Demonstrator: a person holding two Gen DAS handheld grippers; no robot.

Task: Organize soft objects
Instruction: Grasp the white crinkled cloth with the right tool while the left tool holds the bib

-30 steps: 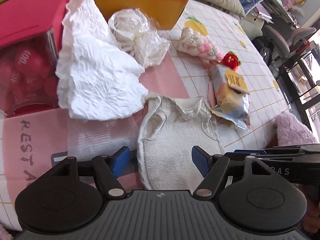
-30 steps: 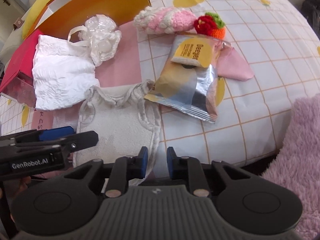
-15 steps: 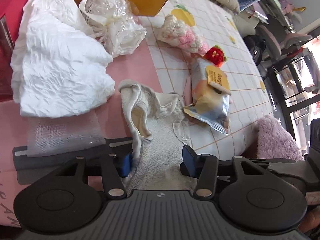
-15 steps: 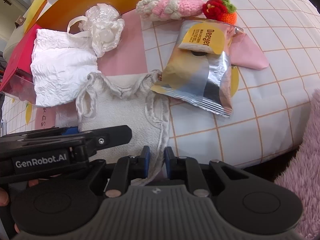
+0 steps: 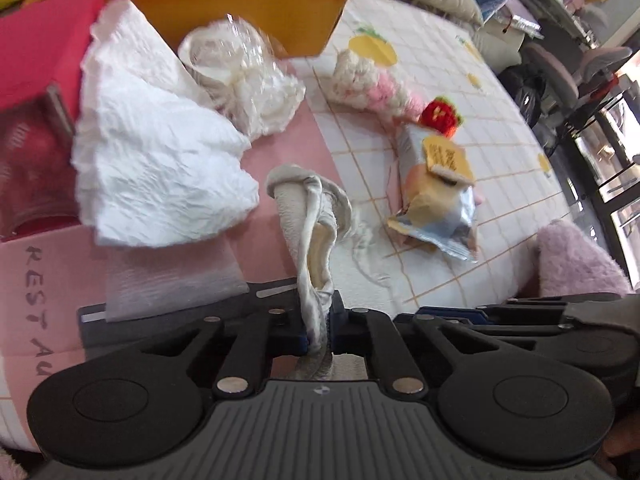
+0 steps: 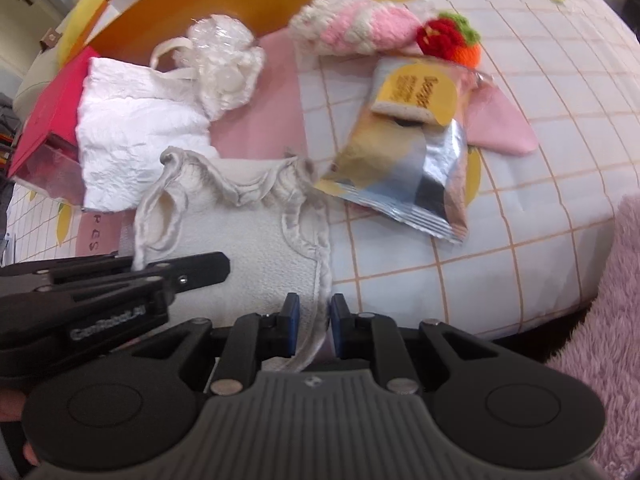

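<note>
A cream baby vest (image 6: 248,236) lies on the checked bed cover. My left gripper (image 5: 320,330) is shut on the vest's left edge (image 5: 312,240), which stands bunched up between the blue pads. My right gripper (image 6: 313,328) is shut on the vest's right hem, with the seam running between its pads. The left gripper's body also shows in the right wrist view (image 6: 120,280), at the vest's left side. A white crinkled cloth (image 5: 152,168), a plastic-wrapped white bundle (image 5: 244,80) and a pink and cream knitted piece (image 5: 372,84) lie beyond.
An orange box (image 5: 240,4) stands at the back, a red box (image 5: 36,60) at the left. A foil snack packet (image 5: 436,196) and a red knitted strawberry (image 5: 440,114) lie to the right. A fluffy lilac blanket (image 6: 600,320) is at the bed's near right edge.
My left gripper has closed on the vest's left edge and bunched it upward. My right gripper stays closed on the right hem, and the vest has been pulled a little off the bed.
</note>
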